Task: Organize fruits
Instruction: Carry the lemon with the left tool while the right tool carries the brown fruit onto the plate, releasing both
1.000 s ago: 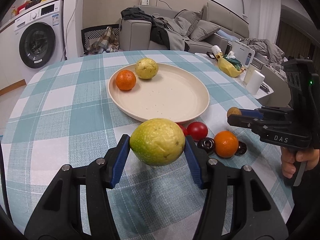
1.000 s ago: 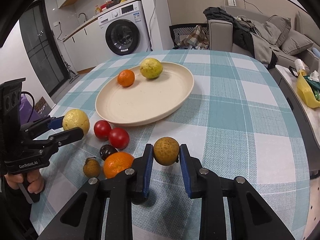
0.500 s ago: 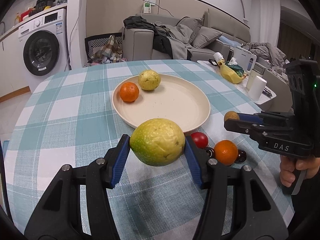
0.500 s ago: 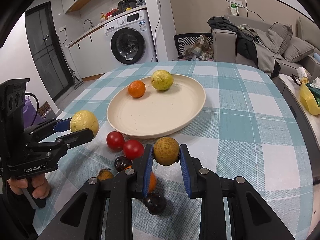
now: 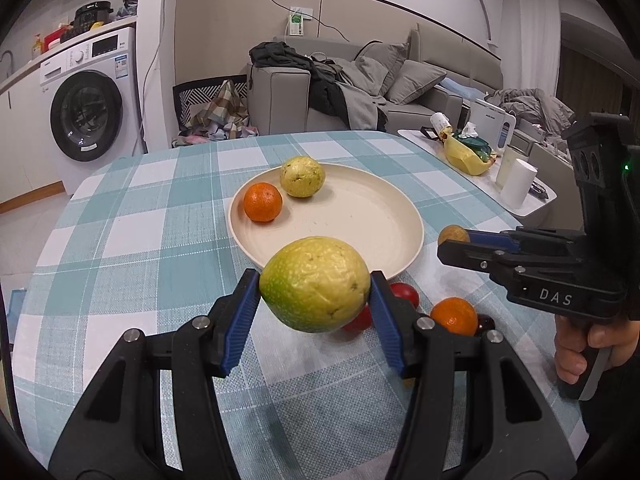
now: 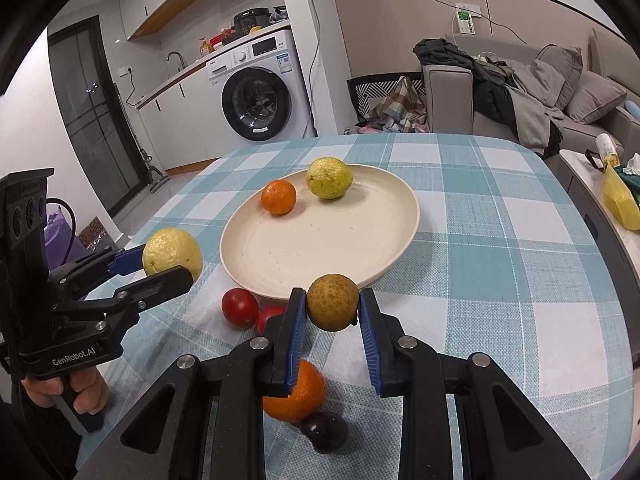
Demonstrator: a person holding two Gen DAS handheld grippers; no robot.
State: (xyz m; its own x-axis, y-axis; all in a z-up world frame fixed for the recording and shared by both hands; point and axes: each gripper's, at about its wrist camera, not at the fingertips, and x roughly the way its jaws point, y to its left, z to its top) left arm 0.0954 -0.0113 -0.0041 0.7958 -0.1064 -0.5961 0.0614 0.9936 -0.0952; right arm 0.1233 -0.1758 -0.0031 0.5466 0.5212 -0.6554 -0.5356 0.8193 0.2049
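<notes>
My left gripper [image 5: 315,300] is shut on a large yellow-green guava [image 5: 315,295] and holds it above the table, just short of the cream plate [image 5: 384,220]. It also shows in the right wrist view [image 6: 170,262]. My right gripper [image 6: 332,312] is shut on a small brown passion fruit [image 6: 332,302], held in the air near the plate's [image 6: 320,248] front rim. The plate holds an orange [image 5: 263,202] and a second guava [image 5: 302,176]. Two red tomatoes [image 6: 239,307], an orange [image 6: 298,394] and a dark plum [image 6: 325,430] lie on the cloth below my grippers.
The round table has a teal checked cloth [image 5: 132,216]. A side table [image 5: 472,160] with a yellow bag and white cups stands to the right. A washing machine [image 5: 86,108] and a sofa [image 5: 360,88] lie beyond the table.
Both grippers have risen with their fruits and drawn back a little from the plate. The loose fruits on the cloth now sit lower in the views.
</notes>
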